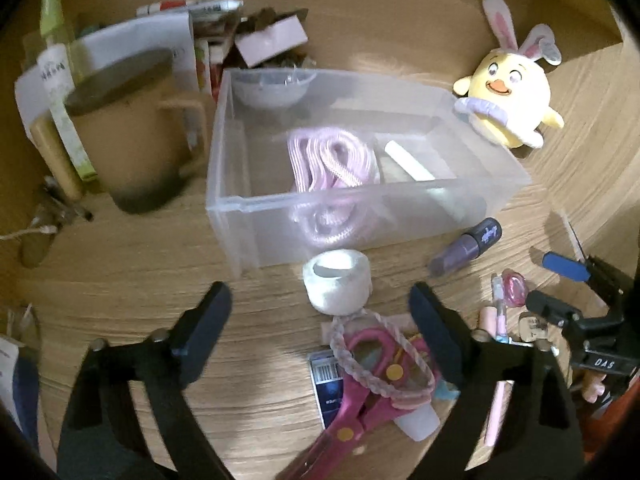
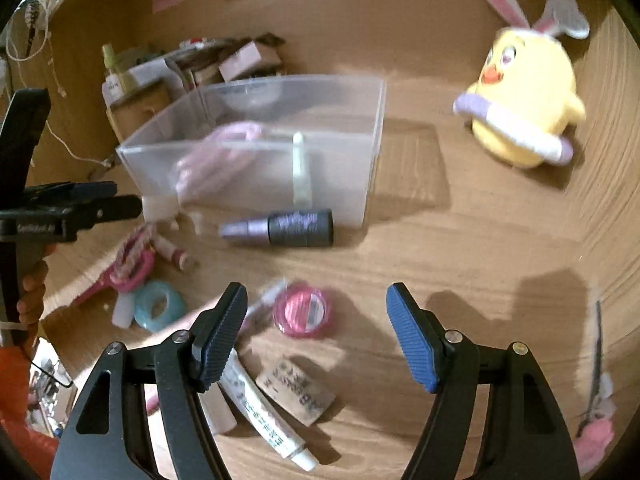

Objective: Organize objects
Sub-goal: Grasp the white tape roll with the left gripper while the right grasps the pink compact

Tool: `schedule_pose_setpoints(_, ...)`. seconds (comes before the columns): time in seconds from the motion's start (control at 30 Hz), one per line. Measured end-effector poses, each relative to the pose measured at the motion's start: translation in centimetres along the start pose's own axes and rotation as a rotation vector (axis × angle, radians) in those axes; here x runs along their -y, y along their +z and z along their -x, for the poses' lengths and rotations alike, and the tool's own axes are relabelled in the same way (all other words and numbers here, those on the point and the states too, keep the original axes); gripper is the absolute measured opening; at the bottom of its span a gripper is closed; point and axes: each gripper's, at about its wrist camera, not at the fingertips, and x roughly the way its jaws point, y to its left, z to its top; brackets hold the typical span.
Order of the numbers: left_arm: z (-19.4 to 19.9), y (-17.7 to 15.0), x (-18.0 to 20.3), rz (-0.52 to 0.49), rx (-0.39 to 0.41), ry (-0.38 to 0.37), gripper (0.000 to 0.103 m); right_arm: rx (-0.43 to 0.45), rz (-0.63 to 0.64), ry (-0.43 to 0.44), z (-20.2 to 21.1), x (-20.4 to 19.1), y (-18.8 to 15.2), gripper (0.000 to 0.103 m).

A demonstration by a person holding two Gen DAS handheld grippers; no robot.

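A clear plastic bin (image 1: 224, 200) stands on the wooden desk and holds a pink coiled cable (image 1: 332, 156) and a white stick (image 1: 408, 160). My left gripper (image 1: 318, 296) is open just in front of the bin. A white tape roll (image 1: 338, 280) stands between its fingertips, touching neither. Pink scissors (image 1: 360, 392) and a braided hair tie (image 1: 380, 360) lie below it. My right gripper (image 2: 316, 294) is open over a pink round case (image 2: 302, 312), clear of it. A purple bottle (image 2: 280, 226) lies against the bin's front wall.
A yellow plush chick (image 2: 524, 108) sits at the back right. A brown mug (image 1: 132, 140), boxes and bottles crowd the back left. A teal tape ring (image 2: 158, 304), a white tube (image 2: 260, 412) and a brown tag (image 2: 296, 392) lie near the right gripper.
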Motion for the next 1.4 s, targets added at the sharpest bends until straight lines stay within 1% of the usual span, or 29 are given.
schedule_pose_setpoints(0.1,-0.7,0.1,0.1,0.009,-0.007,0.002,0.083,-0.017,-0.007,0.011,-0.6,0.3,-0.4,0.062)
schedule_pose_setpoints(0.13,-1.0,0.2,0.1,0.013,-0.009,0.004,0.081,-0.023,-0.006,0.020,-0.7,0.3,-0.4,0.059)
schedule_pose_setpoints(0.23,-1.8,0.3,0.1,0.025,-0.022,0.005,0.074,-0.039,0.006,0.041,-1.2,0.0,-0.5,0.052)
schedule_pose_setpoints(0.27,-2.0,0.4,0.1,0.030,-0.026,0.003,0.073,-0.044,0.012,0.045,-1.4,-0.1,-0.5,0.050)
schedule_pose_setpoints(0.33,-2.5,0.5,0.0,0.039,-0.035,-0.007,0.065,-0.062,0.021,0.053,-1.9,-0.3,-0.6,0.041)
schedule_pose_setpoints(0.37,-2.7,0.5,0.0,0.043,-0.041,-0.013,0.061,-0.059,0.024,0.052,-2.0,-0.4,-0.8,0.039)
schedule_pose_setpoints(0.43,-3.1,0.5,0.0,0.045,-0.051,-0.024,0.046,-0.055,0.027,0.057,-1.9,-0.4,-0.8,0.032)
schedule_pose_setpoints(0.5,-3.2,0.3,0.2,0.037,-0.056,-0.031,0.039,-0.049,0.018,0.050,-1.9,-0.3,-0.8,0.032)
schedule_pose_setpoints(0.6,-2.8,0.0,0.5,0.019,-0.032,-0.014,0.039,-0.038,0.007,0.036,-1.6,0.0,-0.8,0.032)
schedule_pose_setpoints(0.77,-1.1,-0.4,0.6,0.012,0.003,-0.027,0.039,0.000,-0.021,0.017,-0.6,0.8,-0.1,0.032)
schedule_pose_setpoints(0.93,1.6,-0.3,0.7,0.003,0.061,-0.050,0.039,0.076,-0.038,0.005,1.5,1.3,1.7,0.032)
schedule_pose_setpoints(1.13,5.3,1.2,1.0,-0.014,0.155,-0.073,0.039,0.174,-0.034,0.005,3.7,1.0,4.6,0.032)
schedule_pose_setpoints(1.27,6.8,2.8,1.0,-0.020,0.208,-0.046,0.039,0.218,-0.016,0.003,4.5,0.6,6.3,0.032)
schedule_pose_setpoints(1.4,7.2,4.1,0.6,-0.027,0.232,-0.004,0.039,0.250,0.004,0.012,4.8,0.1,8.2,0.032)
